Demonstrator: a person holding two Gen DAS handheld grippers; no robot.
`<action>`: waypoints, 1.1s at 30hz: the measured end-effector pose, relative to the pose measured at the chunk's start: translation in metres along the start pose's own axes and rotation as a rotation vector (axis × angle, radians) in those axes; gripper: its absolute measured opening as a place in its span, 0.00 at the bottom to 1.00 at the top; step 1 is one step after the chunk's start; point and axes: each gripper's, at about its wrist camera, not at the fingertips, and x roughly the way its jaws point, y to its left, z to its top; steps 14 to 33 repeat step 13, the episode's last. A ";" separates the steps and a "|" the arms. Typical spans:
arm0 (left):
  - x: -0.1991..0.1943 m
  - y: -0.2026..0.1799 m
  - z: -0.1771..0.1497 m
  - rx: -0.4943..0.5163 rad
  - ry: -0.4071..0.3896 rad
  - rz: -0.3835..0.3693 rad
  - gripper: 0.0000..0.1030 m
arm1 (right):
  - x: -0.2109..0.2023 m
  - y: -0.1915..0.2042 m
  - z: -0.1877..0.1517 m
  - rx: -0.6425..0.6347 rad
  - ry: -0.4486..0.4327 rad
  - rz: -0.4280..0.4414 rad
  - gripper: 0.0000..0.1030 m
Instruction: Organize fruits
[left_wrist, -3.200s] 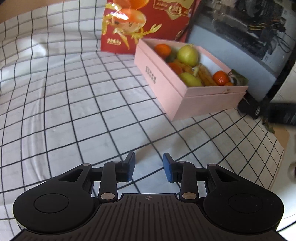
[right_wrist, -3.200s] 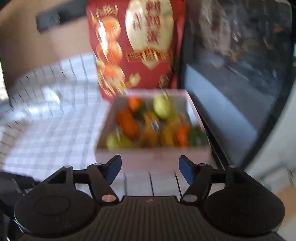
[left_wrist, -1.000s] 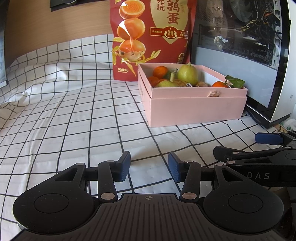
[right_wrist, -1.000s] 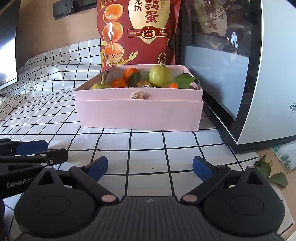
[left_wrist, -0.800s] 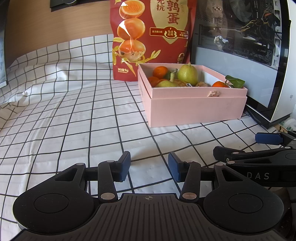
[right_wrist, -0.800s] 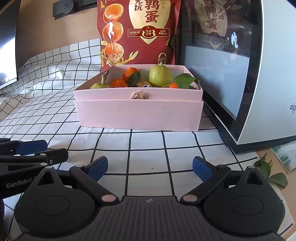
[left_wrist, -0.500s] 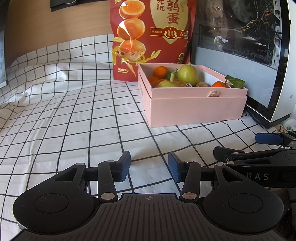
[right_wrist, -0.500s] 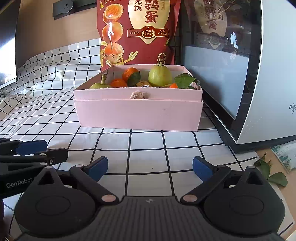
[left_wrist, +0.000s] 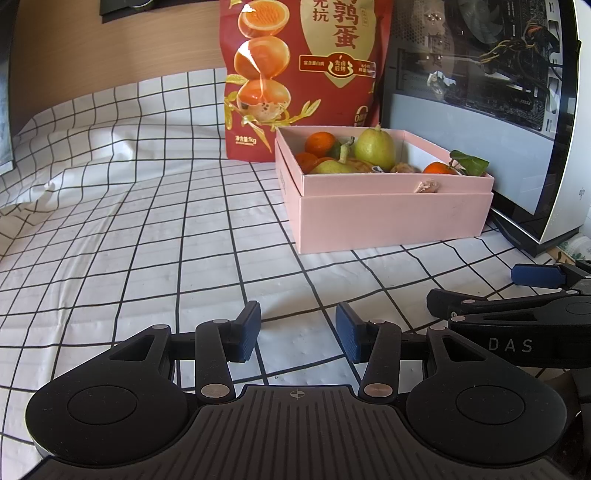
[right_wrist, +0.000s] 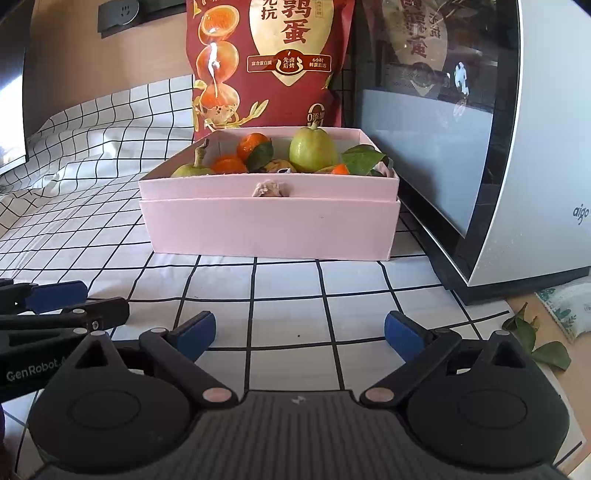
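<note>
A pink box (left_wrist: 391, 218) (right_wrist: 269, 229) stands on the checked cloth and holds the fruit: a green pear (left_wrist: 375, 149) (right_wrist: 313, 149), a second pear (left_wrist: 330, 166) (right_wrist: 192, 169) with a long stem, several oranges (left_wrist: 320, 143) (right_wrist: 253, 146) and green leaves (right_wrist: 360, 160). My left gripper (left_wrist: 298, 334) rests low over the cloth well in front of the box, open with nothing between its blue pads. To its right, my right gripper (right_wrist: 300, 332) faces the box front, open wide and empty; it also shows side-on (left_wrist: 524, 295).
A tall red snack bag (left_wrist: 306, 74) (right_wrist: 271, 62) stands behind the box. A glass-sided white computer case (left_wrist: 517, 110) (right_wrist: 480, 147) walls off the right. Loose leaves (right_wrist: 532, 339) lie at the cloth's right edge. The checked cloth (left_wrist: 129, 240) stretches away to the left.
Over the last second neither gripper has moved. Earlier both were higher, looking down into the box; they have since come down low in front of it.
</note>
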 end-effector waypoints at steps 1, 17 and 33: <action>0.000 0.000 0.000 0.000 0.000 0.000 0.49 | 0.000 0.000 0.000 0.000 0.000 0.000 0.96; 0.000 -0.002 0.001 0.007 0.001 -0.004 0.49 | 0.000 0.001 0.000 -0.002 0.004 -0.004 0.96; 0.000 -0.002 0.001 0.007 0.001 -0.004 0.49 | 0.000 0.001 0.000 -0.002 0.004 -0.004 0.96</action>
